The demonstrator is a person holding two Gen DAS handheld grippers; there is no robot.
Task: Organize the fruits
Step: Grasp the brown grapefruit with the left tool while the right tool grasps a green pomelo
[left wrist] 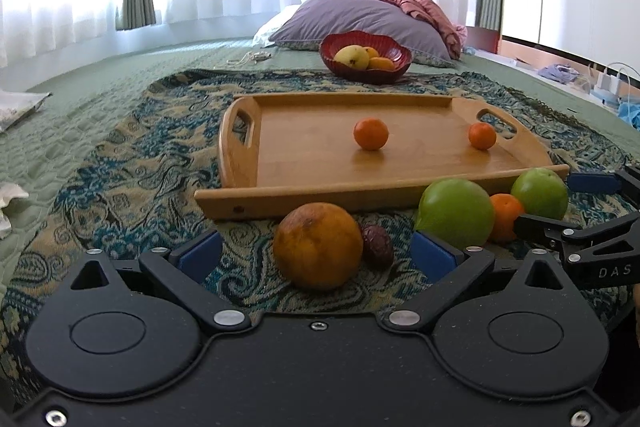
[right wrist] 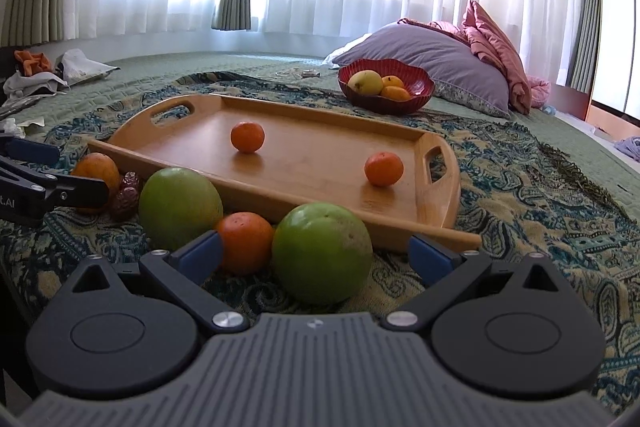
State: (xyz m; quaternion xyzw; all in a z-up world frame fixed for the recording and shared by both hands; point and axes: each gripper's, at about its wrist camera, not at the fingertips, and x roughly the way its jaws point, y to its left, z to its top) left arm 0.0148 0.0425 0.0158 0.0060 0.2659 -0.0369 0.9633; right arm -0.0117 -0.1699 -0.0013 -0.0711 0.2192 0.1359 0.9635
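Observation:
A wooden tray [left wrist: 304, 187] [right wrist: 436, 203] lies on a patterned cloth and holds two small oranges [left wrist: 371, 133] [left wrist: 482, 135]. In front of it lie a large brownish orange [left wrist: 318, 251], a dark date [left wrist: 377, 242], two green fruits [left wrist: 456, 213] [left wrist: 540, 191] and a small orange [left wrist: 506, 217]. My left gripper [left wrist: 316, 255] is open around the brownish orange. My right gripper [right wrist: 316, 257] is open, with a green fruit [right wrist: 322, 253] between its fingers and a small orange [right wrist: 246, 241] by the left finger. A red bowl [left wrist: 366, 57] [right wrist: 386, 83] of yellow fruit stands behind.
The cloth [left wrist: 132, 171] covers a green quilted bed. A purple pillow [left wrist: 360, 21] and pink blanket [left wrist: 416, 1] lie behind the bowl. Clothes and papers [right wrist: 44, 71] lie at the far left, cables and chargers [left wrist: 608, 83] at the right edge.

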